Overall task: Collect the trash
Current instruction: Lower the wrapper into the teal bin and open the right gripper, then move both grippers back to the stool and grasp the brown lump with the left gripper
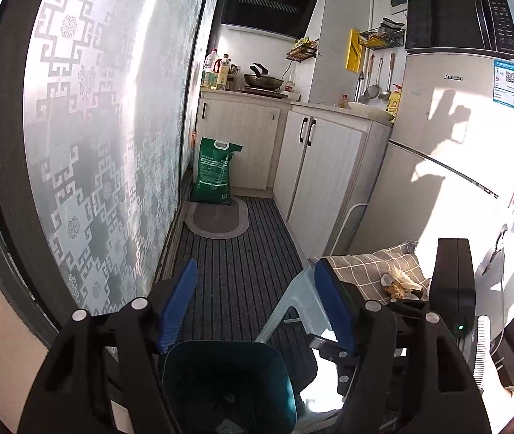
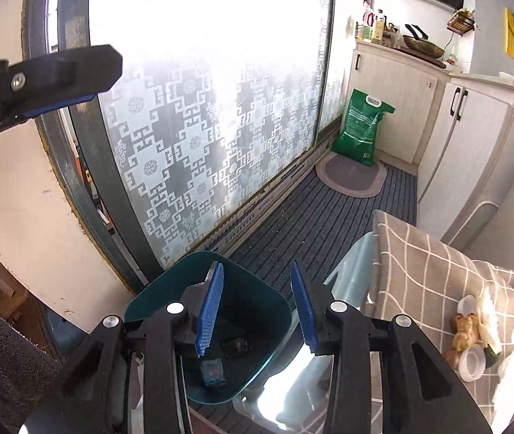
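A: Partly hidden: bin (image 2: 221, 325) floor is dark, its contents unclear. Trash (image 2: 474, 332) on the cloth (image 2: 419, 264) is washed out by glare.

B: Bin rim open under right gripper (image 2: 257, 311), jaws apart, empty. Left gripper (image 1: 257, 307) likewise spread; trash lies right of both.

Hard daylight pours through the patterned glass door (image 2: 202, 115), blown out white up top. A hand's shadow falls on the fridge (image 1: 448, 133). Fisheye bends every edge; corners go black.
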Demonstrator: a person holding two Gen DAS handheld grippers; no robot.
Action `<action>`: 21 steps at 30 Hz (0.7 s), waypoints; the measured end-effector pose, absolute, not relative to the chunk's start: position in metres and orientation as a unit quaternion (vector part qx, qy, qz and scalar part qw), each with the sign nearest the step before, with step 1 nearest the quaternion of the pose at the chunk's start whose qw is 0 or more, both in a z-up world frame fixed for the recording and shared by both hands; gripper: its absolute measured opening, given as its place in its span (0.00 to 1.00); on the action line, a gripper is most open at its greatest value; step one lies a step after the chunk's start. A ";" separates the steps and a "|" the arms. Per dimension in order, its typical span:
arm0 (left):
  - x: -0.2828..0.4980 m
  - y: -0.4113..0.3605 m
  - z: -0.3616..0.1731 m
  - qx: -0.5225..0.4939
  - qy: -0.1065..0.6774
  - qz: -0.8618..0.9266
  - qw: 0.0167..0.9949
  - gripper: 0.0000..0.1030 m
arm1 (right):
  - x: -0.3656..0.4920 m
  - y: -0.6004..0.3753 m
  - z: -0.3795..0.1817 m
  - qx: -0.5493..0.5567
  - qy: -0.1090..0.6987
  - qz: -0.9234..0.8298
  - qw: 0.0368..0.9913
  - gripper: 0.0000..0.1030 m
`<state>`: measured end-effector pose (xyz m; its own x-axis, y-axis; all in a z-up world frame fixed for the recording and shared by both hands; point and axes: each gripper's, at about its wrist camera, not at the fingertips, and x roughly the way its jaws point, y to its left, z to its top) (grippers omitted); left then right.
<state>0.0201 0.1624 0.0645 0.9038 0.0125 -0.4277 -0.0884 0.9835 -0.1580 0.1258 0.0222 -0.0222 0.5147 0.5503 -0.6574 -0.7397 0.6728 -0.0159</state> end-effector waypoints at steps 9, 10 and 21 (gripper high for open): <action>0.051 0.109 0.053 -0.068 0.237 -0.014 0.969 0.70 | 0.145 -0.073 0.002 -0.127 0.301 0.304 0.895 0.38; 0.055 0.102 0.051 -0.069 0.239 -0.023 0.968 0.70 | 0.147 -0.083 0.003 -0.124 0.302 0.296 0.898 0.38; 0.102 0.017 0.014 -0.033 0.297 -0.096 0.949 0.63 | 0.174 -0.189 -0.008 -0.073 0.319 0.219 0.919 0.38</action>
<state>0.1023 0.0173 0.0136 0.8050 -0.2028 -0.5575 0.1631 0.9792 -0.1207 0.1741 -0.1889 -0.0076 0.7002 0.3564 -0.6187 -0.4499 0.8931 0.0053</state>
